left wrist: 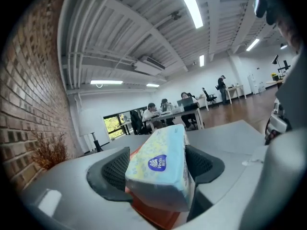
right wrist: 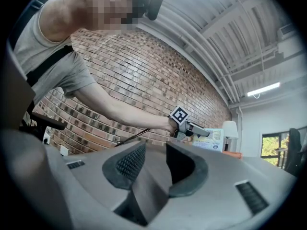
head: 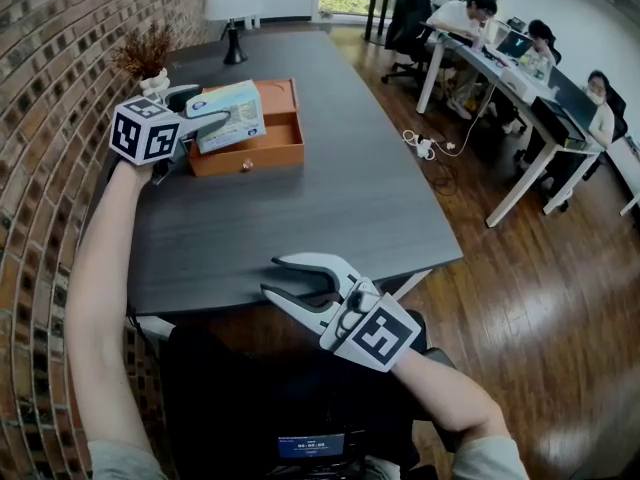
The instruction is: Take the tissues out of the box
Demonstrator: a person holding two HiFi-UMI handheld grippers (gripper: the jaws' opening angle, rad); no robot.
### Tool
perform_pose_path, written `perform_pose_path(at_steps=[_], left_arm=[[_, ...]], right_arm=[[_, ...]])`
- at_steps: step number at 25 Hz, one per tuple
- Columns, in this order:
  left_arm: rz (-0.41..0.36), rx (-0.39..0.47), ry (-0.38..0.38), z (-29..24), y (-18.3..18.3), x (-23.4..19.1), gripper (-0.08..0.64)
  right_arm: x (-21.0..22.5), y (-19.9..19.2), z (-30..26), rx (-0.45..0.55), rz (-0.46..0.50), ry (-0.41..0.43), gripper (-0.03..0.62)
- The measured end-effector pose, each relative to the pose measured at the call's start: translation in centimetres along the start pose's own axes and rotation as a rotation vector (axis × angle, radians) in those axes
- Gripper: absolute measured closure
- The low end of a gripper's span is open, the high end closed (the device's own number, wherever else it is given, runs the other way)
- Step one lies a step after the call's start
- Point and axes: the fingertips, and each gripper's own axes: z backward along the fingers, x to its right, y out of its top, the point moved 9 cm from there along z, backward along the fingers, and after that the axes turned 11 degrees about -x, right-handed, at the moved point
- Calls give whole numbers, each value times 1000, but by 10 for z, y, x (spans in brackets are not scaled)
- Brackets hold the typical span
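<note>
The left gripper is clenched on the pale blue soft plastic pack of tissues, which tilts with one end raised over the open orange wooden box at the far left of the dark grey table. The right gripper hangs empty, jaws apart, by the near edge. A light squeeze should keep the soft pack from buckling; it needs lifting straight up, clear of the box wall

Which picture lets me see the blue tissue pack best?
The left gripper view: the tissue pack fills the middle, clamped between the pads of the left gripper, logo showing. The head view shows it small and tilted over the orange box. The right gripper view shows just a tiny far-off piece.
</note>
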Motion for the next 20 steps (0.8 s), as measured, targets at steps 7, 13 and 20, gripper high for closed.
perform_pose_path(at_steps=[7, 13, 20], left_arm=[[100, 156, 31, 32, 4, 15, 198], [330, 385, -90, 55, -10, 45, 204], [858, 875, -306, 83, -57, 86, 212]], right_arm=[[-3, 2, -1, 14, 21, 1, 456], [-3, 2, -1, 19, 18, 0, 456], [-1, 2, 0, 29, -7, -1, 456]])
